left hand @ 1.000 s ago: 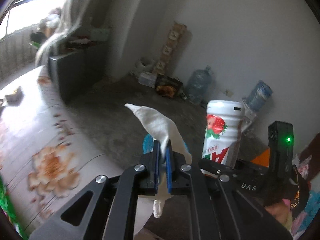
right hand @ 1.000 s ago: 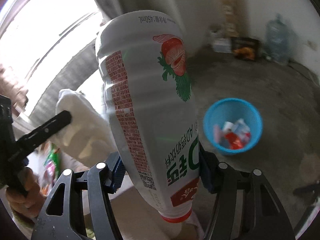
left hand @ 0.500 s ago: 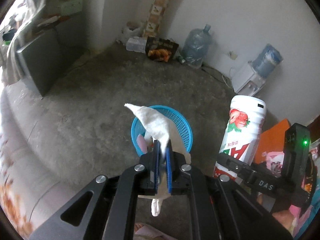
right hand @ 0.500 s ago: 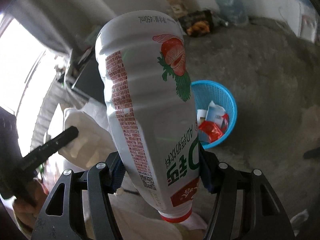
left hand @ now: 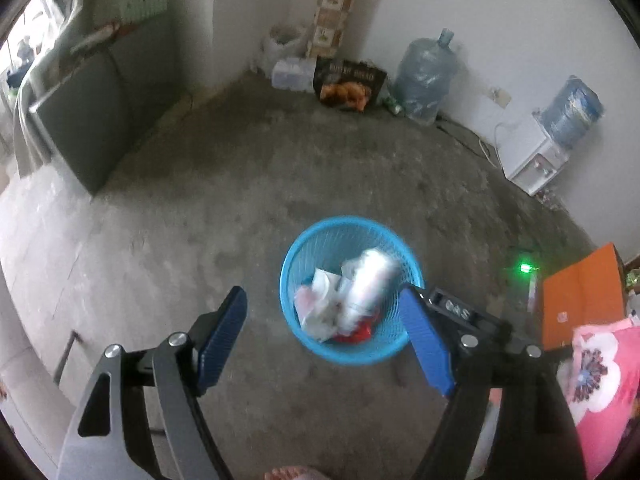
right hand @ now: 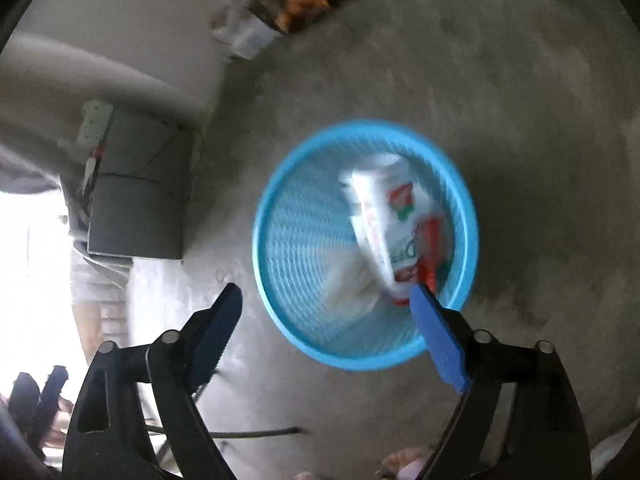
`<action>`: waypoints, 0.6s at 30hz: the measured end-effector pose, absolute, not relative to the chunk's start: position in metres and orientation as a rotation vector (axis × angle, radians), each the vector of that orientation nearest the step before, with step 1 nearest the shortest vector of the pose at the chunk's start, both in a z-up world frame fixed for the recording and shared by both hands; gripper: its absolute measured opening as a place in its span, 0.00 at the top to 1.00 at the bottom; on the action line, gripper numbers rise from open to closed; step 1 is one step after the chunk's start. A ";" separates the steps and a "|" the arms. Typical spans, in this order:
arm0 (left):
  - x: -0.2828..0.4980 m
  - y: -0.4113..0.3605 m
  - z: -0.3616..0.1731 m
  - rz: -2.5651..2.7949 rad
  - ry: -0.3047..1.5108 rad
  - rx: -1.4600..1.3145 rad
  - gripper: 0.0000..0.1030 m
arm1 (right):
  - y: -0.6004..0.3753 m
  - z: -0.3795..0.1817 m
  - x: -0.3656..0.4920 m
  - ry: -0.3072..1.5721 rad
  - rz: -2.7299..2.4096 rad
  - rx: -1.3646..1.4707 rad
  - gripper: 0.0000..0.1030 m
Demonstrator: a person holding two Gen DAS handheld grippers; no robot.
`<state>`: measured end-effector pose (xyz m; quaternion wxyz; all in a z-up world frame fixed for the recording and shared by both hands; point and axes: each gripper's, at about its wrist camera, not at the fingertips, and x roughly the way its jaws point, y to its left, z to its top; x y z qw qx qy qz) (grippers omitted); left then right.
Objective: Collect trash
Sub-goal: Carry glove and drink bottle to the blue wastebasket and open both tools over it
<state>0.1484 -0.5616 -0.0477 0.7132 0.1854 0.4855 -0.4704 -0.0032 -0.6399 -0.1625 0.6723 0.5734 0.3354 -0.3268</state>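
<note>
Left gripper (left hand: 324, 332) and right gripper (right hand: 326, 320) jaws had just been opening, wide and empty; white strawberry-print plastic bottle (right hand: 394, 224) lay inside blue mesh plastic basket (right hand: 296, 240)

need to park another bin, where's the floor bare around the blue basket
Bare concrete lies left of the blue basket, toward the grey cabinet, and behind it. Crowded: the back wall with the water jug, and the orange box on the right.

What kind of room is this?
Probably a plain room in a home, maybe a storage corner: a bare concrete floor, big water jugs by the wall, a small water dispenser, and a blue trash basket.
</note>
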 end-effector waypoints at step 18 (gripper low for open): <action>0.134 -0.370 0.055 -1.038 0.917 0.165 0.21 | -0.584 -0.111 -0.034 0.682 -0.586 1.200 0.20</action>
